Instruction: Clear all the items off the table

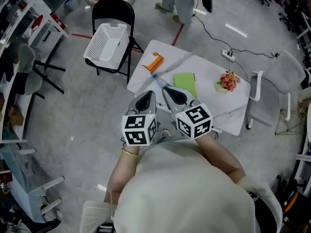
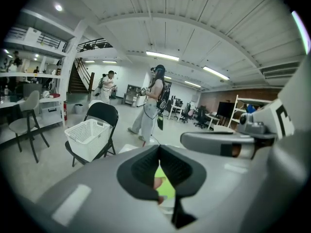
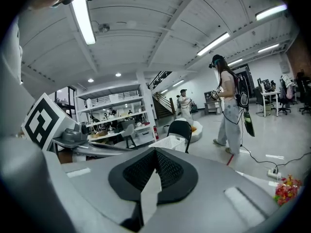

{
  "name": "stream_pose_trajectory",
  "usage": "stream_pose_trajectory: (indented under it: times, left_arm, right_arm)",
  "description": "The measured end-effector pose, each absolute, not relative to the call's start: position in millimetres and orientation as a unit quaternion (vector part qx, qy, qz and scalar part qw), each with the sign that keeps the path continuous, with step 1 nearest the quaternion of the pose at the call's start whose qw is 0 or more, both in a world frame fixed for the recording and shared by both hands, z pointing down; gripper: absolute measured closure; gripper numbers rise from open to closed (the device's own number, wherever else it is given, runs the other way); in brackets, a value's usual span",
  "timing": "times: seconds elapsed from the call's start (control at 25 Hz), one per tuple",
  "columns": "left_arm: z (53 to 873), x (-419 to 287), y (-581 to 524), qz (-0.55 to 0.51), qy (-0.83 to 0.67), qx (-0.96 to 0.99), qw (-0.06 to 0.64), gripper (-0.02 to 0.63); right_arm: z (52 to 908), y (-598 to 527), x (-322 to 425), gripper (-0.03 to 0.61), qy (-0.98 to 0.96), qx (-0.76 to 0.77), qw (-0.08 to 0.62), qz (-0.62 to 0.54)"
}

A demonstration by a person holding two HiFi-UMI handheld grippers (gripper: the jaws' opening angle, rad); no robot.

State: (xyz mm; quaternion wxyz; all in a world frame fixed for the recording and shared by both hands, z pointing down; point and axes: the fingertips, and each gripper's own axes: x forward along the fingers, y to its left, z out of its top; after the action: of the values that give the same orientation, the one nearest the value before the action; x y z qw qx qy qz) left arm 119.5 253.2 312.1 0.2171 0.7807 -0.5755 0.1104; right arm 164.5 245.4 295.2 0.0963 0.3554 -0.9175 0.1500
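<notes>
At the near edge of the surface (image 1: 209, 67), the left gripper (image 1: 146, 99) and right gripper (image 1: 174, 95) hover, fingers pressed together and empty; pushing in like that could knock the plastic bottle (image 1: 160, 81) off.

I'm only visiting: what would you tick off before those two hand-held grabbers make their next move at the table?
1. Left gripper empty: ok, its jaws are together with nothing between them.
2. Right gripper empty: ok, its jaws are also together and hold nothing.
3. Jaws ready to take something: not ok, both must open first.
4. White plastic mesh basket, a likely drop-off: ok, it sits upright on the black folding chair beside the table.
5. White table cleared: not ok. An orange angled object, a clear bottle with a blue cap, a flat green pad and a small pink flower bouquet are on it.
</notes>
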Motion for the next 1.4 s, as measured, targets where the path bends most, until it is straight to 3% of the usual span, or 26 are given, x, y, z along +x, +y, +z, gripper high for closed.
stream_pose_trajectory:
  times: [0.48,1.4]
  left_arm:
    - [328.0,119.7,218.5,0.119,-0.598,0.76,0.224,0.604]
    - [421.1,81.3,145.5,0.173,-0.574,0.758,0.255,0.604]
  right_arm:
    - [314.6,211.0,180.7,0.58,-0.915,0.351,0.098,0.174]
    - [426.7,146.3,182.2,0.58,-0.862,0.41,0.181,0.236]
